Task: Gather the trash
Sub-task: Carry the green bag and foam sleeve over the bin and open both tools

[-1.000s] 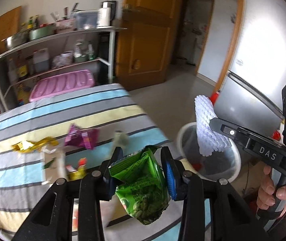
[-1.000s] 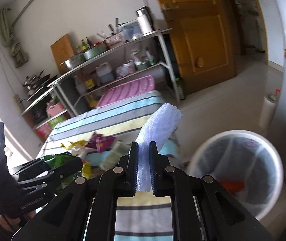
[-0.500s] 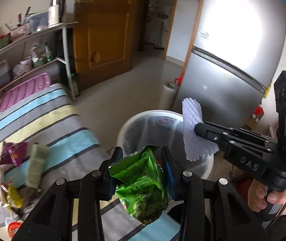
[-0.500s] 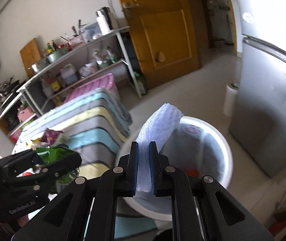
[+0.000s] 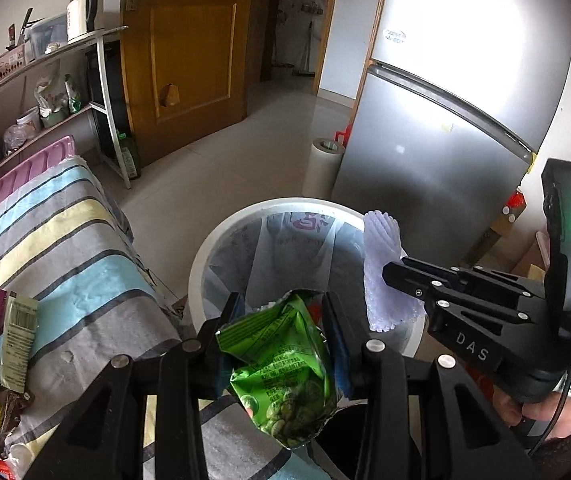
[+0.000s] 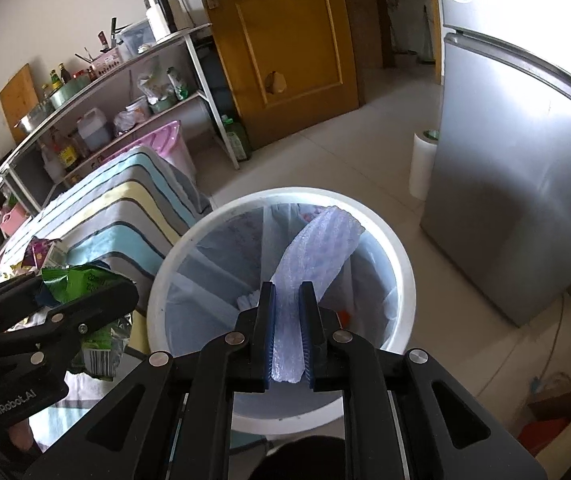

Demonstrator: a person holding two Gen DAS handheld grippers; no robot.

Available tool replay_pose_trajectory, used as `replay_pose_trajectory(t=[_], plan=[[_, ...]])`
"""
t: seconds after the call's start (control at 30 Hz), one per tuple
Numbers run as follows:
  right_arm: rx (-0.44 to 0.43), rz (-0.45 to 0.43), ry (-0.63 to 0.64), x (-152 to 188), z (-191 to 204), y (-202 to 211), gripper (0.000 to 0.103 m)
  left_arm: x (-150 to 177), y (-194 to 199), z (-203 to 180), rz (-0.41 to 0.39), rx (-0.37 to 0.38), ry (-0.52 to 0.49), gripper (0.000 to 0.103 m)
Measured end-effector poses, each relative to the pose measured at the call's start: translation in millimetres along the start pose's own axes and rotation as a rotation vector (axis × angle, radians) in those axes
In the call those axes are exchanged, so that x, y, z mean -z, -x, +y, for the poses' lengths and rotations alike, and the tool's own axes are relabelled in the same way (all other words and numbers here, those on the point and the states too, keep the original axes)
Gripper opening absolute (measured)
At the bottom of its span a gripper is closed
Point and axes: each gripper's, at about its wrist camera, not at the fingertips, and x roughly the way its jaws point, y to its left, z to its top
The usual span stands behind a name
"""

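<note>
My left gripper (image 5: 281,304) is shut on a crumpled green snack bag (image 5: 285,368), held over the near rim of the white lined trash bin (image 5: 213,248). My right gripper (image 6: 287,292) hangs above the bin's (image 6: 401,264) mouth with a white foam net sleeve (image 6: 317,244) between its blue pads. Its jaws are opening, and the foam still fills the gap and touches both pads. In the left wrist view the foam sleeve (image 5: 381,264) stands upright at the right gripper's tip. The green bag (image 6: 81,280) also shows at the left of the right wrist view.
A striped cloth covers the table (image 5: 65,248) left of the bin, with several wrappers (image 5: 17,332) on it. A grey fridge (image 5: 445,140) and a paper roll (image 5: 321,168) stand behind the bin. Metal shelves (image 6: 125,92) and a wooden door (image 6: 285,40) are beyond.
Both grippers swung away from the table to above the bin, carrying the bag and the foam. The gap between the right pads has widened slightly.
</note>
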Motion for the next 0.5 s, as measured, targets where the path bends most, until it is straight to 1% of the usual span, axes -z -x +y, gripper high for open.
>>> replay_pose_trajectory(t=[0.07, 0.1, 0.13, 0.2, 0.27, 0.5], plan=[[0.006, 0.002, -0.011, 0, -2, -1, 0.017, 0, 0, 1, 0.001, 0.006, 0.005, 0.046], [0.016, 0.003, -0.013, 0, -2, -1, 0.019, -1, 0, 3, 0.001, 0.002, 0.008, 0.053], [0.021, 0.002, -0.015, 0, -1, -1, 0.022, -1, 0, 4, -0.001, -0.002, 0.011, 0.058], [0.023, -0.001, -0.022, 1, -1, 0, 0.029, -1, 2, 6, -0.006, -0.002, 0.022, 0.06], [0.025, -0.004, -0.028, 2, -1, 1, 0.039, -1, 4, 7, -0.01, -0.006, 0.026, 0.06], [0.026, -0.016, -0.033, 2, 4, 7, 0.04, -1, 13, 13, -0.029, -0.013, 0.039, 0.061]])
